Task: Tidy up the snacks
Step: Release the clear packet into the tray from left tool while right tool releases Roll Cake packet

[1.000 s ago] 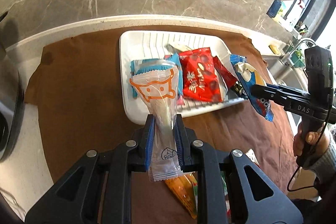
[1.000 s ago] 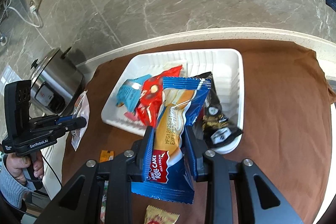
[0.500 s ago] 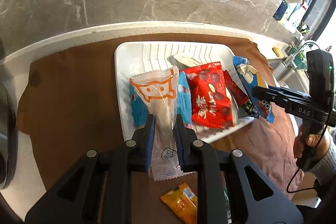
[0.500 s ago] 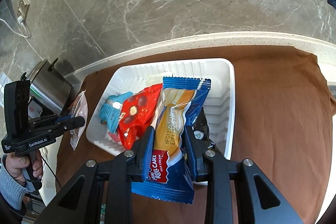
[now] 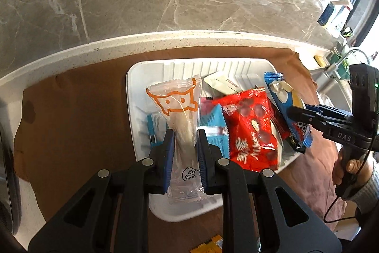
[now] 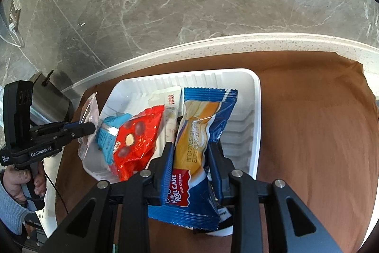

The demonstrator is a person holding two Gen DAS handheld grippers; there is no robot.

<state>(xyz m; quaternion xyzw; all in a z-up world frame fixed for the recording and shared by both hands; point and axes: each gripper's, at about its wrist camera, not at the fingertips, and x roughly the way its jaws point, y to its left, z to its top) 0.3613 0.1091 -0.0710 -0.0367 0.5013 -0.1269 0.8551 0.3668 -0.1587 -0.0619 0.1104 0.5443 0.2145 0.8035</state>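
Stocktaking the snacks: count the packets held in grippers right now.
2. The clear orange-printed packet is clamped in the left gripper; the blue roll cake packet in the right gripper. Both hang above the white tray.

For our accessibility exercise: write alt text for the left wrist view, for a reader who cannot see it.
The left gripper holds a clear packet with an orange cat face over a white tray of snacks on a brown cloth. At right, the right gripper holds a blue roll cake packet over the tray.

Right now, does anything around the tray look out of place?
Yes: an orange packet lies loose on the brown cloth outside the white tray, at the near edge of the left wrist view, while other snacks sit inside.
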